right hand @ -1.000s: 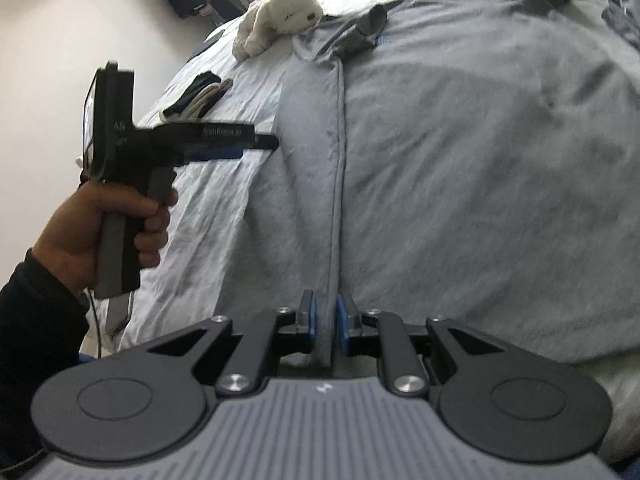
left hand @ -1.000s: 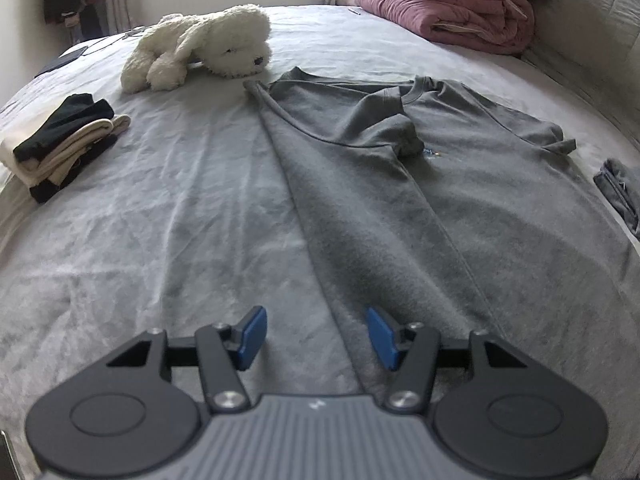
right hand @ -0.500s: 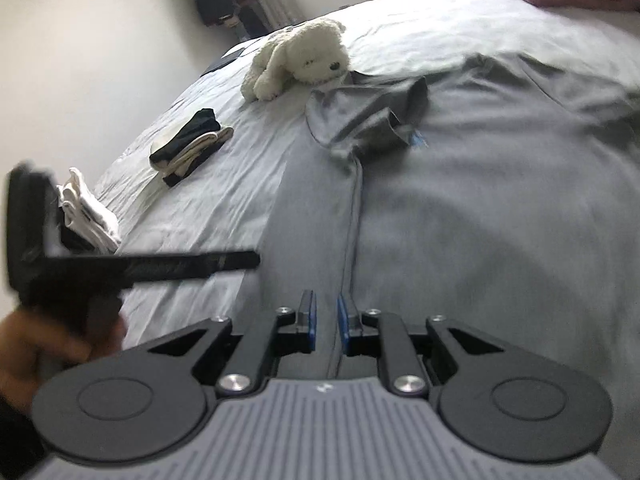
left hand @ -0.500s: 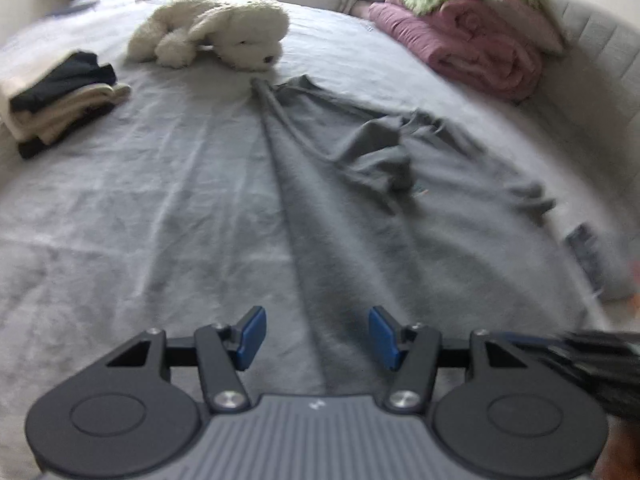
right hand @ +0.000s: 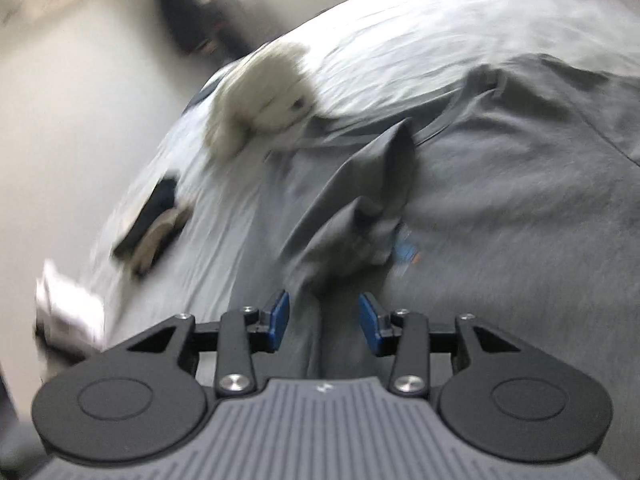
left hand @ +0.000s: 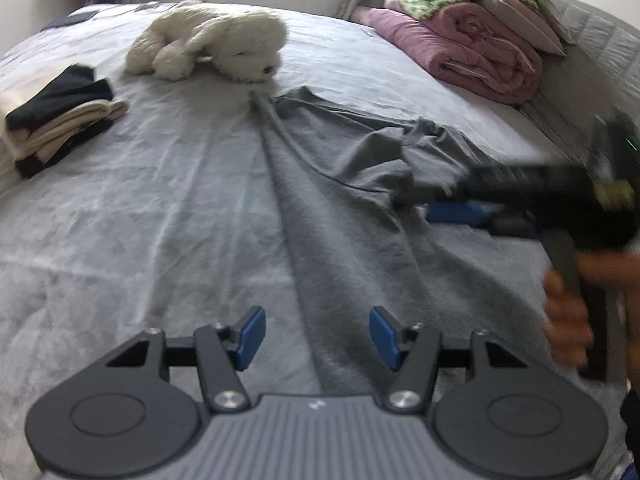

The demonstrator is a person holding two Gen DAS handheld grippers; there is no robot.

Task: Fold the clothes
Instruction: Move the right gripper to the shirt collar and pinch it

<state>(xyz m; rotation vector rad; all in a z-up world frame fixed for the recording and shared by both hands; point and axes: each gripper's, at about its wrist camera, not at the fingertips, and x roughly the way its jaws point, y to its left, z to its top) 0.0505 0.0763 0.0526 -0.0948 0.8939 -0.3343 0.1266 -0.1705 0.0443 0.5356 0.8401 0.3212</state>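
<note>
Grey T-shirt (left hand: 360, 216) lies spread on the bed (left hand: 140, 208), one side folded inward. My right claw (right hand: 323, 322), clamped on the fold a second ago, has let go and now stands parted, empty, with the folded sleeve (right hand: 360, 200) at twelve o'clock just ahead. My left claw (left hand: 317, 336) stays wide open, holding nothing, the fold edge running toward twelve between its pads.

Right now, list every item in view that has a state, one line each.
Left tool: open, holding nothing, low over the shirt's folded edge.
Right tool: open, pointed at the folded-in sleeve.
Grey T-shirt: spread on the bed, one side folded inward, sleeve bunched.
Clothes stack: folded, piled.
Plush dog: lying down.
Pink quilt: folded.
</note>
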